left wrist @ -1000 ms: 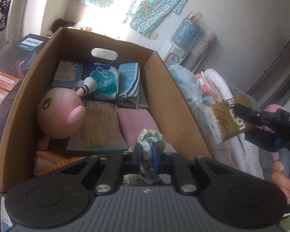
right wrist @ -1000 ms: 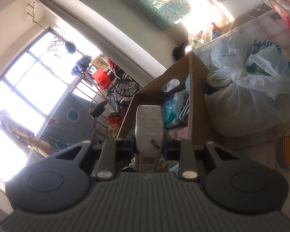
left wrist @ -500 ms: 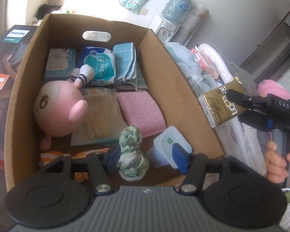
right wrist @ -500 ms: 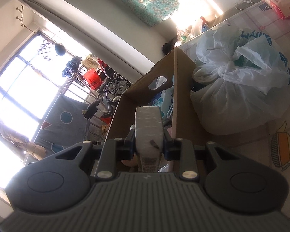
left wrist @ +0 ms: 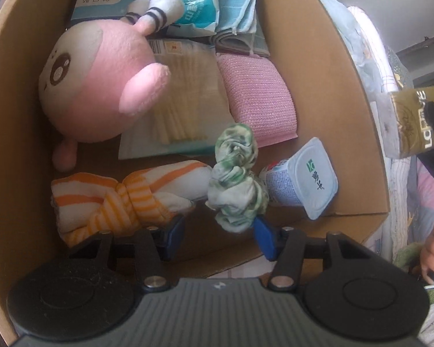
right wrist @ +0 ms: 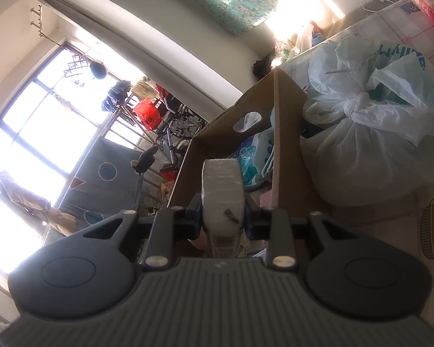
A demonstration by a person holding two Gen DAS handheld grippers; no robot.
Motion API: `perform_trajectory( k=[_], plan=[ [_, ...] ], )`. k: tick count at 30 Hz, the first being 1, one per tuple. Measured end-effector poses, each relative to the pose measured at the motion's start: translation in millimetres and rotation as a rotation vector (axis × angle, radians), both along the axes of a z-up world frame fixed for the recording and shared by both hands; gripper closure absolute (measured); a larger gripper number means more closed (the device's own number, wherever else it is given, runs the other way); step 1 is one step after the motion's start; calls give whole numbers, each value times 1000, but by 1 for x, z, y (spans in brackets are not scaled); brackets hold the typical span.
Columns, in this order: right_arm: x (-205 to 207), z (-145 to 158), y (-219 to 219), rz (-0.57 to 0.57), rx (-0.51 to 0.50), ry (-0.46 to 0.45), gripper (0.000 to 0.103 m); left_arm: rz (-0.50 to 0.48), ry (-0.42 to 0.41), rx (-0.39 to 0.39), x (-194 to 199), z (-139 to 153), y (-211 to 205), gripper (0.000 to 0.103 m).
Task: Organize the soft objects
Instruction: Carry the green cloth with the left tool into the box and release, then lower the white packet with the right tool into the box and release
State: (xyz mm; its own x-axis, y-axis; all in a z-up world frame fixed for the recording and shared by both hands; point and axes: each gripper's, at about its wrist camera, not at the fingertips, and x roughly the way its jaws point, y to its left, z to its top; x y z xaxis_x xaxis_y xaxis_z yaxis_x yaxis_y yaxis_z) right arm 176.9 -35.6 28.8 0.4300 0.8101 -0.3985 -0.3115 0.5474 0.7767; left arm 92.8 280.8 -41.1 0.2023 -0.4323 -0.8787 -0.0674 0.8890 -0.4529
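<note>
Two soft bundles lie at the near end of your cardboard box [left wrist: 327,66]: a green-and-white knotted cloth [left wrist: 236,177] on the box floor and an orange-striped sock bundle [left wrist: 124,196] just left of it, touching. Your left gripper [left wrist: 219,235] hangs over them with its jaws closing; the blue pads [left wrist: 264,237] stand apart, the cloth's lower end dips between them, and neither pad presses it. Right of the cloth a small plastic cup [left wrist: 309,177] lies on its side. Farther in sit a pink plush toy [left wrist: 101,81], a pink cloth [left wrist: 259,98], folded blue towels [left wrist: 235,3] and a tissue pack [left wrist: 185,3]. Your right gripper [right wrist: 223,217] is clamped on a wrapped white tissue pack [right wrist: 222,190], held outside the box, beside a tied white plastic bag [right wrist: 370,133].
</note>
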Motion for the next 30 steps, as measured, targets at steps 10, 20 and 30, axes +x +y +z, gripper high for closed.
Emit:
perform_trajectory(
  k=[10, 20, 30],
  plan=[
    [-1, 5, 29, 109, -72, -7, 76, 57, -140, 71, -23, 27, -3, 37],
    [-3, 9, 94, 310, -194, -19, 76, 163, -446, 130, -72, 88, 10, 19],
    [-14, -2, 180, 572, -444, -77, 57, 265, -608, 260, -88, 112, 20, 9]
  ],
)
